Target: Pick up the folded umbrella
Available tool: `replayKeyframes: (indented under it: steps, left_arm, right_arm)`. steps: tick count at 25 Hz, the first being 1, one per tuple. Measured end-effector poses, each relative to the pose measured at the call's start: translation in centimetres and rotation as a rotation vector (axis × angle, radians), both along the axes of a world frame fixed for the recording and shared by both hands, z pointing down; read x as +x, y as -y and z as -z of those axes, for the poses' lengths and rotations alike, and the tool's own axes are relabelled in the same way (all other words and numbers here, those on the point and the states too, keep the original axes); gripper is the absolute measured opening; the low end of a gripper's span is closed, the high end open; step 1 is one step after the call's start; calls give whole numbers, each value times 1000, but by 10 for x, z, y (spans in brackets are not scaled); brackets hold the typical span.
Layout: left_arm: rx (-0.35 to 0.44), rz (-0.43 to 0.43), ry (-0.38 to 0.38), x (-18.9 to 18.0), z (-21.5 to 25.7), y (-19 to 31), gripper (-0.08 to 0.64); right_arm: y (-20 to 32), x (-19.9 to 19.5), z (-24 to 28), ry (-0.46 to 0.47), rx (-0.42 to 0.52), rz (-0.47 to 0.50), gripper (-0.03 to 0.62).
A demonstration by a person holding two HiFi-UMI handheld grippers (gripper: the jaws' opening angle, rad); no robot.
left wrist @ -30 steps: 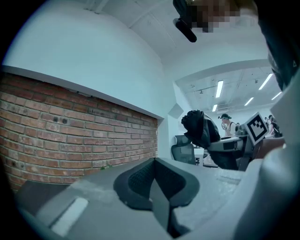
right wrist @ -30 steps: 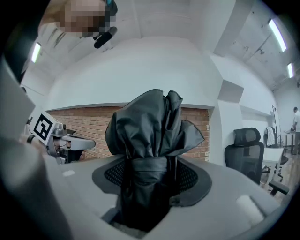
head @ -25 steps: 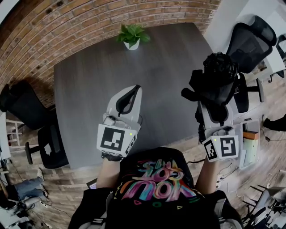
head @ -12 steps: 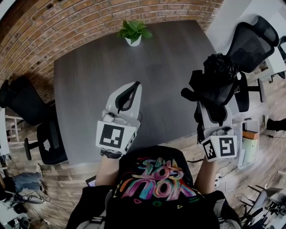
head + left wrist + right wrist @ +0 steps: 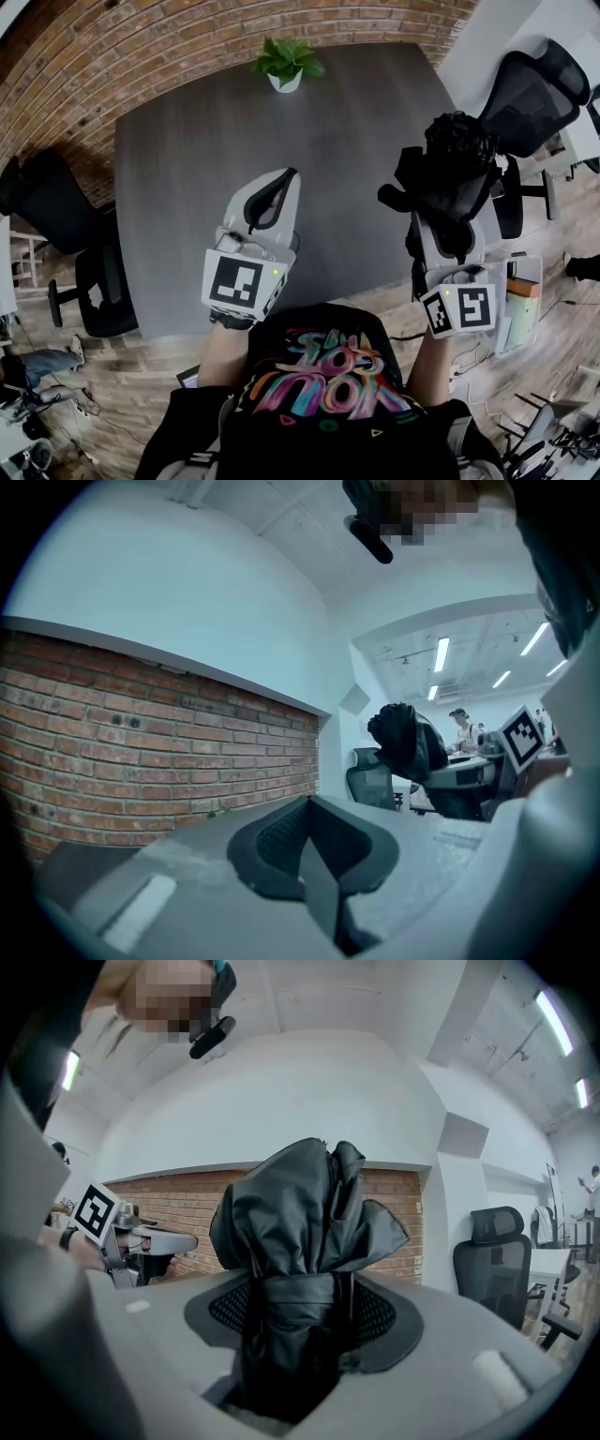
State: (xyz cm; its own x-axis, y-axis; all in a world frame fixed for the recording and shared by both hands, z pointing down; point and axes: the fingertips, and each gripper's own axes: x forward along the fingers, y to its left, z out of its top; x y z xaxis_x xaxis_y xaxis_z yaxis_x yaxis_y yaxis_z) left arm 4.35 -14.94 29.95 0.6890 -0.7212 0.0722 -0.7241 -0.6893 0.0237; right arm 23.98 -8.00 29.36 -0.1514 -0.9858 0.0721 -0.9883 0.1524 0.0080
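Okay, right gripper [image 5: 302,1314]: my two pads [image 5: 386,1321] are clamped on the folded umbrella [image 5: 300,1213]. They sit fairly wide because the bundle fills the gap, and the black fabric is pinched at its strap band between them. The umbrella stands upright out of the jaws, its crumpled top flaring above the pads and the lower part dropping into the slot behind them. In the head view the same right gripper [image 5: 448,223] holds the folded umbrella [image 5: 457,159] up in the air over the right edge of the table [image 5: 187,169], not resting on it. My marker cube [image 5: 461,309] is at the near end by my wrist. Left gripper [image 5: 309,847]: the pads [image 5: 274,841] are pressed together, tips meeting, with nothing between them. In the head view the left gripper [image 5: 273,199] hovers over the near part of the table, well apart from the right one, and its own marker cube [image 5: 239,284] faces up. Further out, a small potted plant [image 5: 286,64] sits at the far edge of the dark table. The brick wall [image 5: 112,47] runs behind it and also shows on the left in the left gripper view. A black office chair [image 5: 530,89] is at the right, beyond the umbrella. Another dark chair [image 5: 37,202] is at the left of the table.
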Motion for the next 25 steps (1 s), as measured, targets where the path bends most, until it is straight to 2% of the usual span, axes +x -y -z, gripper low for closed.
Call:
replayKeyframes:
  steps: [6,12,25]
  left_arm:
    - [0,6,1,-3,0,-1,0]
    - [34,0,15,-6,0,-2,0]
    - [34,3,16,-5,-1,-1,1]
  right_arm:
    - [-1,-2,-5,4,-12,3,245]
    - [-1,-5,-5,0,-15,14,245]
    - [-1,-6,-9,-1,-21,21,245]
